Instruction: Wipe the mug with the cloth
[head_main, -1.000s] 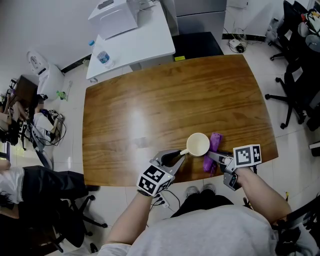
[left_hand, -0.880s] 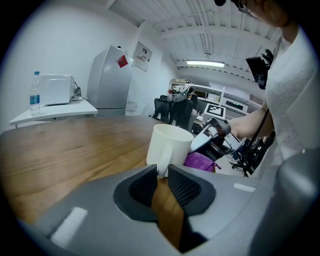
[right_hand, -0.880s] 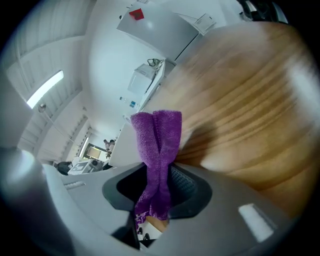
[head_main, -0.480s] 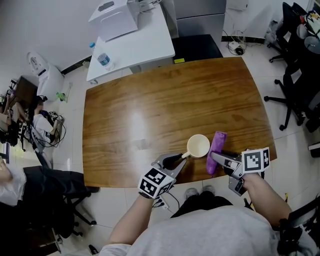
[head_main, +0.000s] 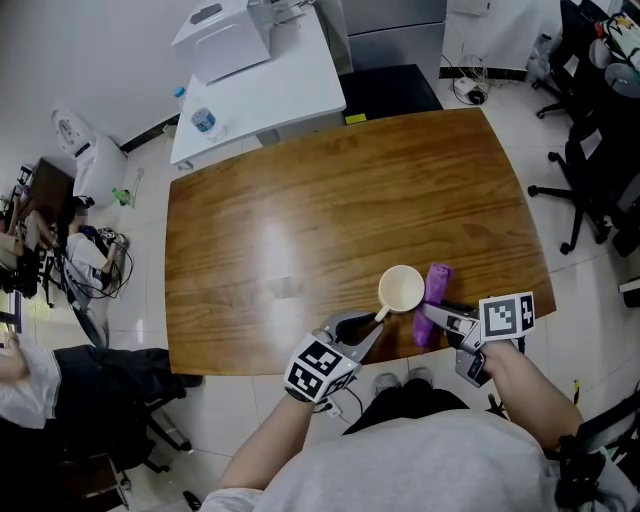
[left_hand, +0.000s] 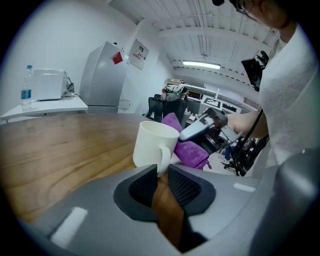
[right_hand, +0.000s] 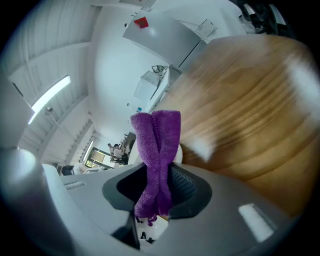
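Note:
A cream mug (head_main: 401, 291) is over the wooden table (head_main: 300, 200), near its front edge. My left gripper (head_main: 372, 320) is shut on the mug's handle. In the left gripper view the mug (left_hand: 155, 145) sits just past the jaws, and the handle is pinched between the pads of my left gripper (left_hand: 161, 172). My right gripper (head_main: 430, 315) is shut on a purple cloth (head_main: 432, 292), which lies against the mug's right side. In the right gripper view the cloth (right_hand: 157, 145) stands up out of the jaws of my right gripper (right_hand: 159, 185) as a folded strip.
A white side table (head_main: 290, 90) behind the wooden one carries a white box (head_main: 225, 35) and a water bottle (head_main: 205, 120). Office chairs (head_main: 595, 170) stand to the right. A seated person (head_main: 30, 370) and cables are at the left.
The right gripper moved right and turned, bringing the purple cloth up straight along the mug's right side. The left gripper and the mug shifted slightly to the right.

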